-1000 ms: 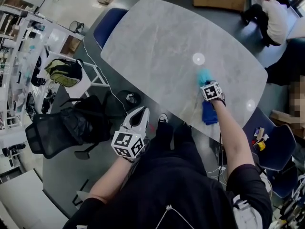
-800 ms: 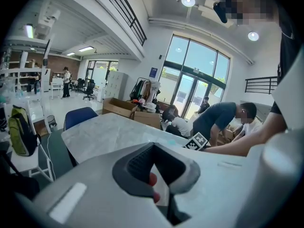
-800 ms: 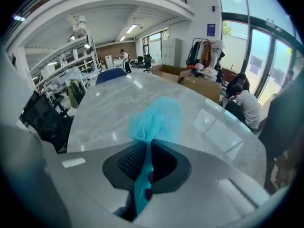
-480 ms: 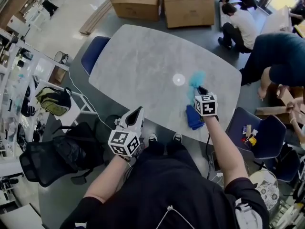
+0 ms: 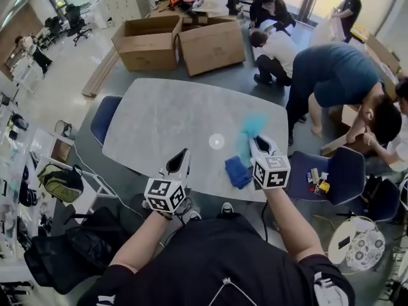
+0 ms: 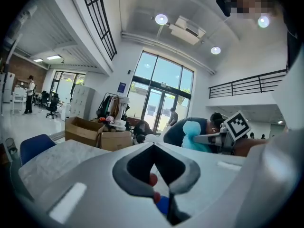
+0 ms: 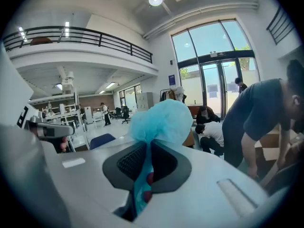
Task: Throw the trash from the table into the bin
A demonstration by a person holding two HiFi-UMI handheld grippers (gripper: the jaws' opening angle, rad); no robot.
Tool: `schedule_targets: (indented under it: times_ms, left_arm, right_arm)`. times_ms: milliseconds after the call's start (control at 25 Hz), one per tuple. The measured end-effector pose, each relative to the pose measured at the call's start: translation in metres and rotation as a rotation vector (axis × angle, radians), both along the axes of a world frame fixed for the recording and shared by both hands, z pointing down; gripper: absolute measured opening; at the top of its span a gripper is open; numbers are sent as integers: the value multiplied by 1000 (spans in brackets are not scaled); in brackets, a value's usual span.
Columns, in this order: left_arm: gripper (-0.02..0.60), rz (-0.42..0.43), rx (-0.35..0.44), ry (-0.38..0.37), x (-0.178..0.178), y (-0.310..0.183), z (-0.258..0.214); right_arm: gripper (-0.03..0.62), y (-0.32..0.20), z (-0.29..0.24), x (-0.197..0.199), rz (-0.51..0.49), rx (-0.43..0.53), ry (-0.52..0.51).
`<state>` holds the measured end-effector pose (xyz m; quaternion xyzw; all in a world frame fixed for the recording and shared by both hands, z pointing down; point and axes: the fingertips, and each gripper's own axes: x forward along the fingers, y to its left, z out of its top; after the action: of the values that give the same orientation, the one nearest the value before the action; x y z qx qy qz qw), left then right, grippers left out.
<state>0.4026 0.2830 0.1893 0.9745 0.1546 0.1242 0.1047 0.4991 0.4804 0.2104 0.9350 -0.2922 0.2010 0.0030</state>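
**Lifted clear: right gripper (image 5: pixel 254 140) raises the teal wad (image 5: pixel 252 127) off the worktop (image 5: pixel 159 120)**

Since a second ago the right gripper has risen from the near edge of the worktop and taken the teal wad of trash up with it. The left gripper (image 5: pixel 184 154) has come up as well.

In the right gripper view the fingers (image 7: pixel 128 161) are pinched tight on the wad's thin tail. Its puffy bulk (image 7: pixel 161 122) balloons out past the tips at 12 o'clock.

From the head view the wad hangs in the air over the worktop's 4 o'clock part. A blue cloth (image 5: pixel 238 172) lies on the worktop's near edge, at 7 o'clock of the wad and just beside the right gripper's marker cube.

The left gripper hovers at the worktop's 6 o'clock edge. In the left gripper view its fingers (image 6: pixel 135 167) stand together with nothing between them.

Cardboard boxes (image 5: pixel 178 40) sit on the floor beyond the worktop at 12 o'clock. A blue chair (image 5: pixel 102 116) stands at its 9 o'clock side. Several people bend over at about 2 o'clock.
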Motion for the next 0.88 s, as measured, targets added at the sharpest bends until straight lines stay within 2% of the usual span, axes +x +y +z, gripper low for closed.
schedule_targets:
  times_ms: [240, 440, 640, 880]
  left_arm:
    - [0, 45, 2, 5, -6, 26, -8]
    - [0, 73, -16, 4, -9, 36, -12]
    - [0, 78, -12, 10, -14, 42, -17]
    - [0, 52, -7, 21, -19, 37, -20]
  right_arm:
    - [41, 32, -23, -38, 66, 70, 14]
    - [41, 53, -43, -49, 139, 103, 97]
    - [41, 56, -58, -51, 131, 155, 134]
    - [41, 48, -60, -49, 90, 156, 145]
